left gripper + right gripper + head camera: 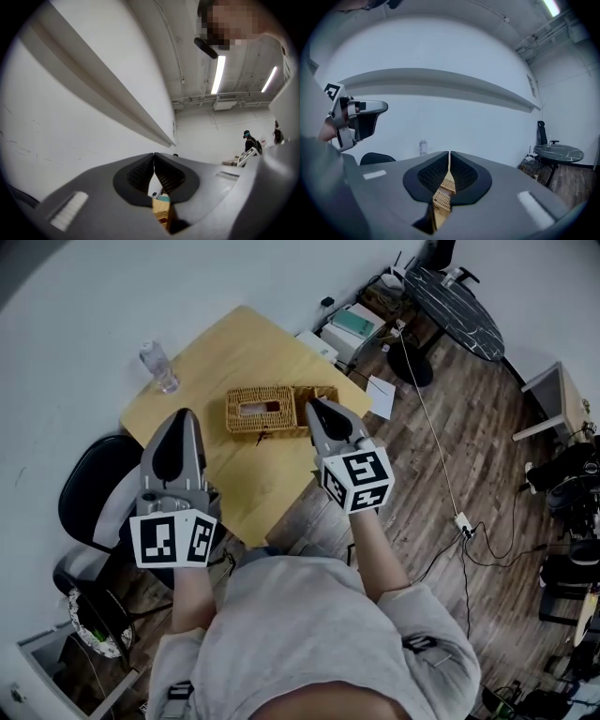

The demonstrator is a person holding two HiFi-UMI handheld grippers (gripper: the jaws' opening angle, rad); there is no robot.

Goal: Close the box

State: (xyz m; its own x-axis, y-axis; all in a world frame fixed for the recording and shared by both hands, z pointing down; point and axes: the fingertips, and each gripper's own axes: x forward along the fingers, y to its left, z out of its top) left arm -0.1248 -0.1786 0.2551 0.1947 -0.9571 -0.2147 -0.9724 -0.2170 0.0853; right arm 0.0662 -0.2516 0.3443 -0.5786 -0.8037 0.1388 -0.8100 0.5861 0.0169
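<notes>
A woven wicker box (265, 411) with a slot in its top lies on the far side of the light wooden table (234, 343). A wicker part (317, 393) stands out at the box's right end, partly hidden behind my right gripper (312, 405). That gripper hangs shut and empty above the box's right end. My left gripper (186, 414) is shut and empty too, held over the table left of the box. In the right gripper view the box (439, 201) shows only through the gap under the shut right gripper (449, 153), with the left gripper (356, 121) at left. The left gripper (153, 154) points toward a wall.
A clear bottle (161, 367) stands on the table's far left corner. A black chair (89, 498) sits left of the table. A round dark table (455, 306), boxes (352, 329) and a cable (436, 456) are on the wooden floor to the right.
</notes>
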